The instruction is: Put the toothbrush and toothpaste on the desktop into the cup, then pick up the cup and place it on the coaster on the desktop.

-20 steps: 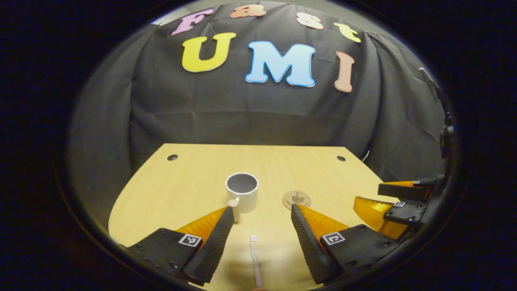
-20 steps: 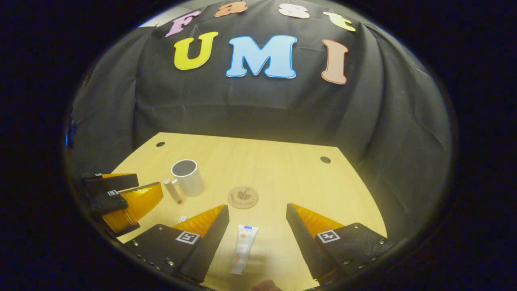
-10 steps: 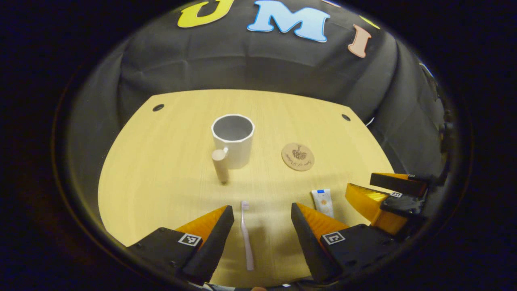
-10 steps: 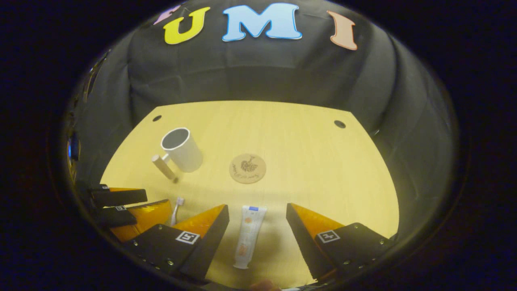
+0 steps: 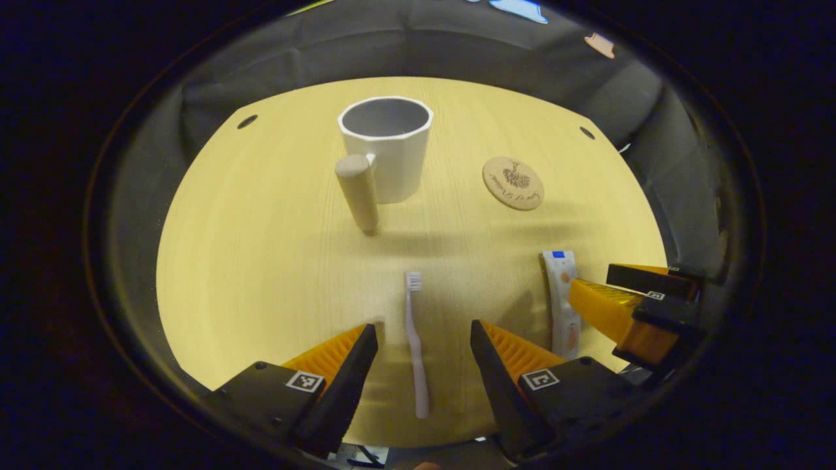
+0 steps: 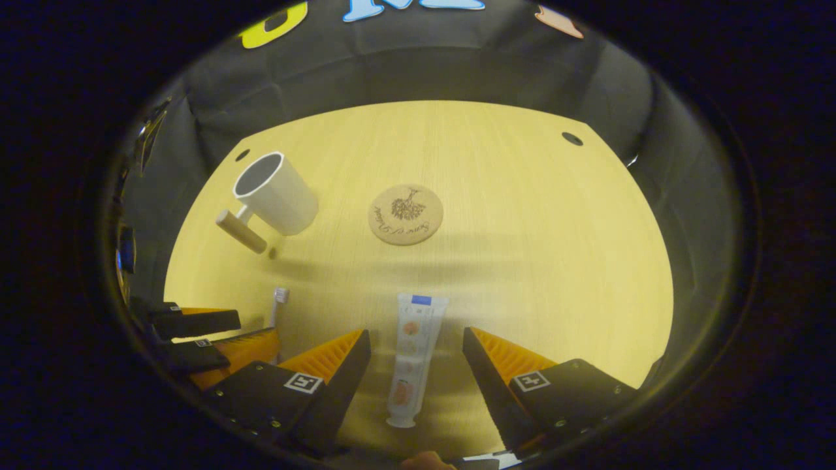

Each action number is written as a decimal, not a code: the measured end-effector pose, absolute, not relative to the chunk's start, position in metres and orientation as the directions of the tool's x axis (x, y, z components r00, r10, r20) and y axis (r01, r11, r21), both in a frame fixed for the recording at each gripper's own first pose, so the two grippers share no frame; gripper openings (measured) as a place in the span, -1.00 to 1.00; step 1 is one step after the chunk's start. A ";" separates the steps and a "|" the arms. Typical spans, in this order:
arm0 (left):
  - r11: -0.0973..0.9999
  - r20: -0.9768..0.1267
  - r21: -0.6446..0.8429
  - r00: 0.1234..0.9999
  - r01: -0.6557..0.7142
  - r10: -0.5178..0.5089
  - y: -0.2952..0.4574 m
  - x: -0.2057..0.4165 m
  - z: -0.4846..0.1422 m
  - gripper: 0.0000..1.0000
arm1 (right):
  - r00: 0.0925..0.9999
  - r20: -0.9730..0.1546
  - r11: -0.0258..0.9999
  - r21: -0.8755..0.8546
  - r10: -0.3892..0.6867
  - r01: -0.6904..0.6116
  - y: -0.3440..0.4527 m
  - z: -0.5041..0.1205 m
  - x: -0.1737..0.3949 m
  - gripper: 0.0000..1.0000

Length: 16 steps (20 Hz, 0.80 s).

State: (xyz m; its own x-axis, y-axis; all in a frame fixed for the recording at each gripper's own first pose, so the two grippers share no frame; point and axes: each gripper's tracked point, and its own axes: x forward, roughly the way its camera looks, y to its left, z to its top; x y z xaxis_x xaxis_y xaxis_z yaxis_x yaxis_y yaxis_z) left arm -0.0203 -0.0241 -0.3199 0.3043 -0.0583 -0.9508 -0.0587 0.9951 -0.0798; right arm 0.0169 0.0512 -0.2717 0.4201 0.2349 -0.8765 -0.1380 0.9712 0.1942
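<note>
The toothbrush (image 5: 415,346) is seen flat on the tabletop (image 5: 261,261) between the parted fingers of the left gripper (image 5: 423,336), untouched. The toothpaste (image 6: 411,356) is likewise framed by the right gripper (image 6: 416,339), spread apart. The cup (image 5: 386,149) and coaster (image 5: 513,183) are found beyond.

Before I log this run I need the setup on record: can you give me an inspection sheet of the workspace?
Surface: light wooden desktop with small round holes near the far corners.
Job's things: white cup with a wooden handle, upright and empty; toothbrush lying flat; toothpaste lying flat; coaster bare, apart from the cup.
Clutter: nothing seen.
Grippers: left hand-held gripper open, fingers either side of the toothbrush; right hand-held gripper open, fingers either side of the toothpaste. Whether either touches cannot be told.
Cables: nothing seen.
Surroundings: black cloth wall behind the desktop.
</note>
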 end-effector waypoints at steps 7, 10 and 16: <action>0.996 -0.982 -0.071 0.179 -0.060 -0.060 -0.024 -0.038 -0.346 0.87 | 0.283 -0.927 0.967 0.218 0.246 -0.129 0.064 -0.302 0.001 0.82; 0.994 -0.989 -0.083 0.131 -0.072 -0.073 -0.028 -0.048 -0.353 0.87 | 0.239 -0.936 0.965 0.233 0.257 -0.124 0.070 -0.309 -0.006 0.82; 0.998 -0.995 -0.030 0.099 -0.064 -0.024 -0.018 -0.052 -0.360 0.56 | 0.202 -0.946 0.965 0.236 0.254 -0.112 0.070 -0.316 -0.008 0.81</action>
